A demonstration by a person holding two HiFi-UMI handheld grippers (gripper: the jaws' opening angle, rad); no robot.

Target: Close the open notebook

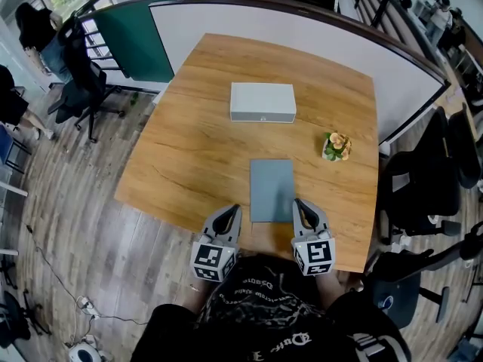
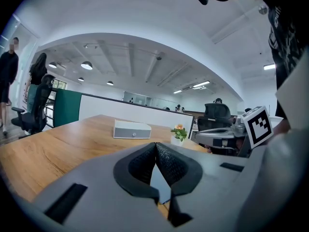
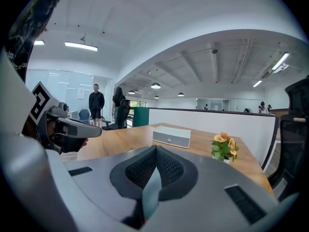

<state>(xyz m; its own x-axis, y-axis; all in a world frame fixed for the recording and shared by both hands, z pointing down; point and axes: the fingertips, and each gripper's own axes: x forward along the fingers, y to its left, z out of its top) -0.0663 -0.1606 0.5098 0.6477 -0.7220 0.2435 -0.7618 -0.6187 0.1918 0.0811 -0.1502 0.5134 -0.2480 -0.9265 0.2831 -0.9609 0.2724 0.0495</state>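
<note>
One notebook [image 1: 272, 189], closed, flat at worktop's [image 1: 189, 149] near edge between my two tongs | left tongs [image 1: 232, 208] pinched together, empty | right tongs [image 1: 299, 202] likewise | beyond: one white box [image 1: 263, 102], one flower pot [image 1: 336, 146]

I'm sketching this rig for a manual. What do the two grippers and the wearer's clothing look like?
Both the left gripper and right gripper have grey shells, black textured pads and a cube of black-and-white square markers. The shirt is black, printed white.
</note>
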